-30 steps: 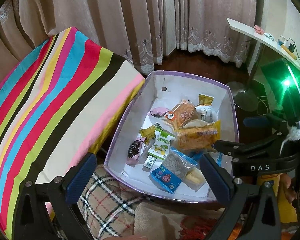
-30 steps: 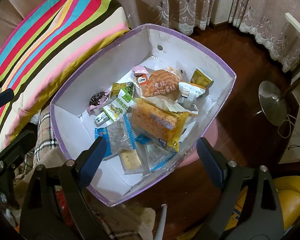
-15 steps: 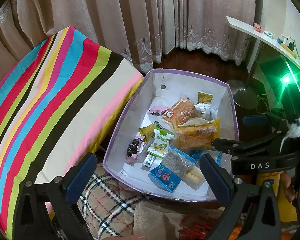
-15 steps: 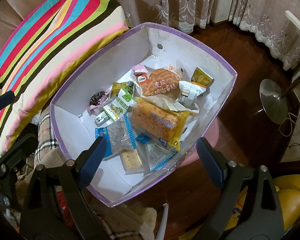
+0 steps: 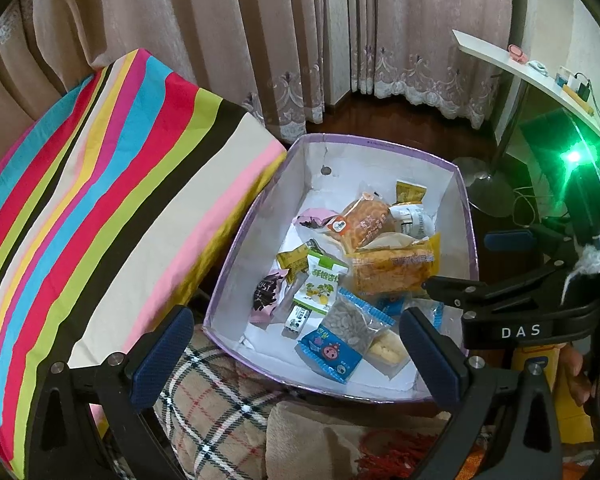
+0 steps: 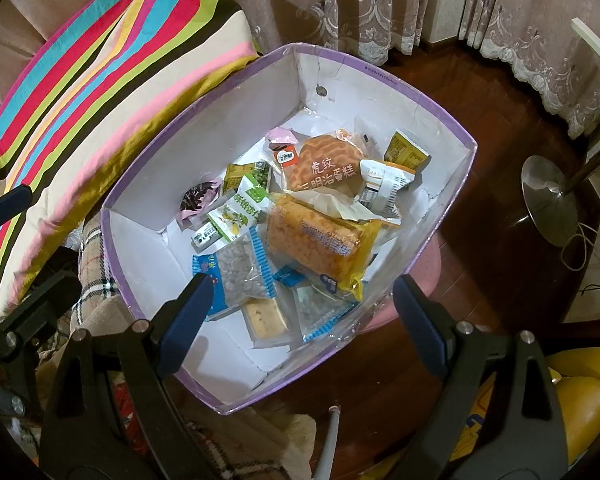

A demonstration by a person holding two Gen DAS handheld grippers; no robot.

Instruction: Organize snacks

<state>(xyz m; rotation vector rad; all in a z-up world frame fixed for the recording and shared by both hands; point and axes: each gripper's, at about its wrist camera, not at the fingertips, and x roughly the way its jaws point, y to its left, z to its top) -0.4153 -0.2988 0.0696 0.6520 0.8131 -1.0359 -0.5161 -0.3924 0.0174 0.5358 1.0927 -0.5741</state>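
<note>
Curtained room, purple-rimmed box (image 6: pixel 432 100), packaged snacks (image 6: pixel 316 240)

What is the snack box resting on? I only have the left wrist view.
Observer: The right wrist view shows a pink surface under the box, at its right edge.
Operator: Is the right gripper holding anything?
Observer: No. The right gripper is open and empty, above the box's near end.
Operator: Which snack is closest to it?
Observer: A clear packet with blue edges, lying just below the yellow-wrapped cake.

Snacks (image 6: pixel 312 232) in box (image 6: pixel 384 92), cushion (image 6: pixel 100 80) left
</note>
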